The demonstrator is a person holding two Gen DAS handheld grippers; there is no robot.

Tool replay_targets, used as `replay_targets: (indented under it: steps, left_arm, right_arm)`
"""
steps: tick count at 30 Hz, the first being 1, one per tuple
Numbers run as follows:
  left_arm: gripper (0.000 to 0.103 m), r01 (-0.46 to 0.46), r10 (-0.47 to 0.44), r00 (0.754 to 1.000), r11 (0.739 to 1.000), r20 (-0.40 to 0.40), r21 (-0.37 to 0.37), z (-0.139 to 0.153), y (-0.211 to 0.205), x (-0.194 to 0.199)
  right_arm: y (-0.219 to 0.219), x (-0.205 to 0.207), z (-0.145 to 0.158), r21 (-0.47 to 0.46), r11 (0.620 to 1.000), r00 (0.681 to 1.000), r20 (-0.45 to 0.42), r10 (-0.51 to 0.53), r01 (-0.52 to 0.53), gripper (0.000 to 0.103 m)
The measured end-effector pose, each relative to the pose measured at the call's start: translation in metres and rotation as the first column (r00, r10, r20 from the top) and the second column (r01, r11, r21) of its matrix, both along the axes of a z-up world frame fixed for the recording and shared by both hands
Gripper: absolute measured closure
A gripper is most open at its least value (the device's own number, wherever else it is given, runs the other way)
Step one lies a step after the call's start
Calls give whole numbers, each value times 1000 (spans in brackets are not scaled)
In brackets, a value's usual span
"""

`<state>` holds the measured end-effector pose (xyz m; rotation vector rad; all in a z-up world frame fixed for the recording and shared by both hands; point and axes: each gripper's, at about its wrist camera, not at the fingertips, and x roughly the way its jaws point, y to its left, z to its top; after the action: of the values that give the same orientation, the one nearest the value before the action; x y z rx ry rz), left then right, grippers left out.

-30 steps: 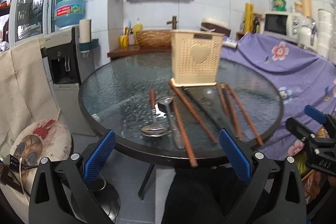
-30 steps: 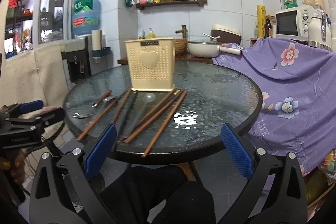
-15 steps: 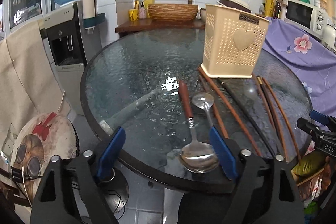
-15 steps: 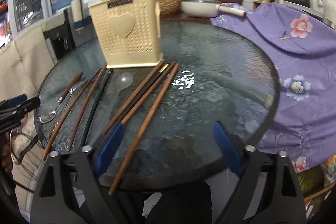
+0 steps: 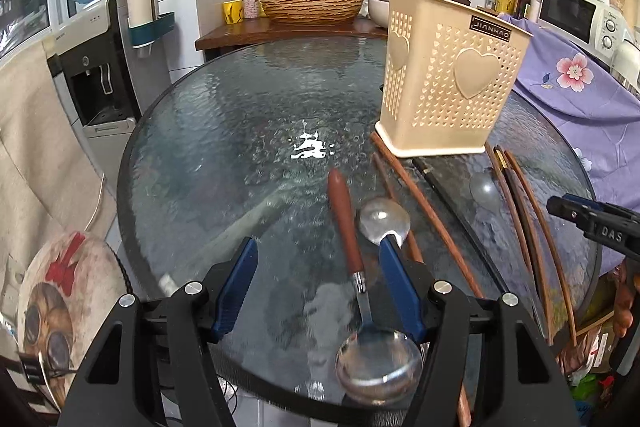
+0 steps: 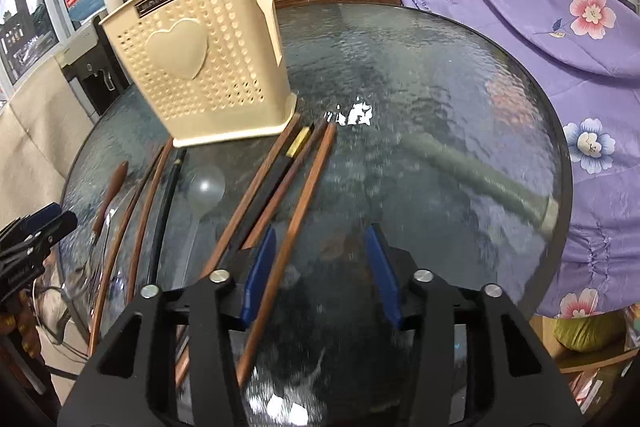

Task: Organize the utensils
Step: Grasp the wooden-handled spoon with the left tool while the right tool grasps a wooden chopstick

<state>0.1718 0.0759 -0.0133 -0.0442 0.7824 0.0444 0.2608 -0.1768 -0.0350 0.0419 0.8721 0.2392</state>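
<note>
While both tongs hang spread and empty over the glass table (image 5: 192, 155), the left tongs (image 5: 316, 283) straddle the wooden-handled spoon (image 5: 362, 291), whose long axis runs away from them toward the cream utensil basket (image 5: 448, 83). The right tongs (image 6: 320, 267) sit just right of the nearest chopstick (image 6: 296, 227), lying likewise.
</note>
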Motion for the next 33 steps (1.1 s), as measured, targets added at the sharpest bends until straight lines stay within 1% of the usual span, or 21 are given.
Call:
replay_targets:
  steps: [2, 4, 9, 14, 17, 24, 27, 33]
  left_arm:
    - [41, -3, 3, 1000, 1000, -4, 2, 0, 2, 6]
    - [41, -6, 6, 1000, 1000, -9, 4, 0, 4, 10]
    - [41, -2, 2, 1000, 1000, -18, 3, 1, 9, 21]
    - [49, 14, -14, 999, 1000, -43, -10, -1, 10, 30]
    - [52, 19, -20, 998, 1000, -57, -17, -4, 10, 35]
    - [55, 43, -46, 996, 998, -82, -35, -6, 7, 49]
    - [57, 41, -47, 994, 998, -96, -55, -9, 8, 58]
    - [67, 51, -65, 986, 994, -151, -95, -18, 6, 72]
  right_arm:
    - [4, 9, -1, -15, 1000, 1000, -7, -6, 6, 68]
    - [9, 17, -3, -14, 1000, 999, -31, -14, 14, 73]
    - [18, 31, -4, -32, 999, 998, -51, -28, 27, 76]
    - [25, 42, -5, -73, 996, 997, -61, -47, 42, 82]
    - [26, 48, -6, -81, 996, 997, -63, -53, 48, 84]
    - [33, 63, -5, -111, 993, 997, -62, -44, 37, 86]
    - [35, 68, -6, -116, 993, 997, -60, -40, 33, 88]
    - [35, 75, -5, -107, 994, 996, -77, -36, 27, 89]
